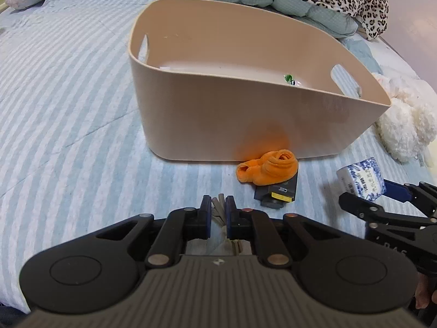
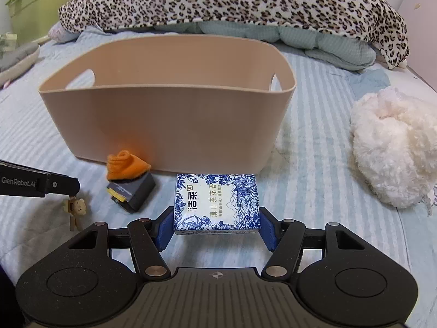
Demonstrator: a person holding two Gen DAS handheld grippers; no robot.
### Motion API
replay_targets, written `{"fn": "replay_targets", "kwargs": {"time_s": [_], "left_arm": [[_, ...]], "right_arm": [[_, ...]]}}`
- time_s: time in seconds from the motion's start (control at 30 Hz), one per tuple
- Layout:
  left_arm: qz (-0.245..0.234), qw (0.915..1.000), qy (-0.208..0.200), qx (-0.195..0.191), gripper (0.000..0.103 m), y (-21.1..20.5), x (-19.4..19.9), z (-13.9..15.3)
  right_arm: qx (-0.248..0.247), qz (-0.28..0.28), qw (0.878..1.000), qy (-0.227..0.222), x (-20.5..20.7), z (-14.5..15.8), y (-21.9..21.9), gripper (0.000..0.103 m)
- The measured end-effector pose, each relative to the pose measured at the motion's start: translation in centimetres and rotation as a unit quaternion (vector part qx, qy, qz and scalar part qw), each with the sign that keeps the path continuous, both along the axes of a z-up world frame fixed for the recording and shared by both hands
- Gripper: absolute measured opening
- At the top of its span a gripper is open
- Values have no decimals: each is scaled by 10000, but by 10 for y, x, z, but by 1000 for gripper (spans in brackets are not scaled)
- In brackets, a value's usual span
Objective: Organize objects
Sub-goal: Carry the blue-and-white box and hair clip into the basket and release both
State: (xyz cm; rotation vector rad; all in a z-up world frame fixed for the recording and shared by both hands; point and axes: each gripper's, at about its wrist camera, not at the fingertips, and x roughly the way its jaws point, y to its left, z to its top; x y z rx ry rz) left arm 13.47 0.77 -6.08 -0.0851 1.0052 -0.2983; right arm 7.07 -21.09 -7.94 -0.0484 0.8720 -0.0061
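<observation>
Your right gripper [image 2: 217,229] has its jaws spread wide and clamped on the long sides of the tissue pack [image 2: 217,202]. The blue pads [image 2: 166,228] touch both flanks. The pack sticks out forward of the jaws, its far end almost at the wall of the beige bin [image 2: 166,125]. Judged light, soft and film-wrapped, so it will squash and may slide; keep the squeeze moderate and hold it at mid-length, as it sits now.

Your left gripper [image 1: 218,213] has its jaws nearly together, pinched on a bunch of keys [image 1: 218,205]. The right wrist view shows a small bear charm [image 2: 77,206] dangling under the tips. Rigid and light but loose, so expect swing.

Ahead of the left jaws and slightly right, an orange sock roll [image 1: 269,170] lies on a dark box with a yellow face [image 1: 277,191], right against the bin's near wall. To the right of the right jaws, well apart, sits a white plush toy [image 2: 393,147]. The bin is dead ahead of both jaws on the striped bedcover [image 1: 68,109].
</observation>
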Motion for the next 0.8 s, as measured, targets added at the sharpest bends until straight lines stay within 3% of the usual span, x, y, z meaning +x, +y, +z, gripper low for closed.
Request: {"fn": "replay_targets", "kwargs": {"time_s": [0.27, 0.53, 0.8], "left_arm": [[1, 9994, -339, -114, 11, 11, -11, 31], [29, 9941, -1038, -303, 11, 24, -17, 86], [112, 9862, -1647, -157, 11, 14, 10, 126]], "right_arm": [[136, 5, 9992, -377, -9, 29, -3, 60], [111, 38, 9948, -1011, -7, 71, -2, 60], [85, -37, 9876, -1565, 20, 104, -4, 60]]}}
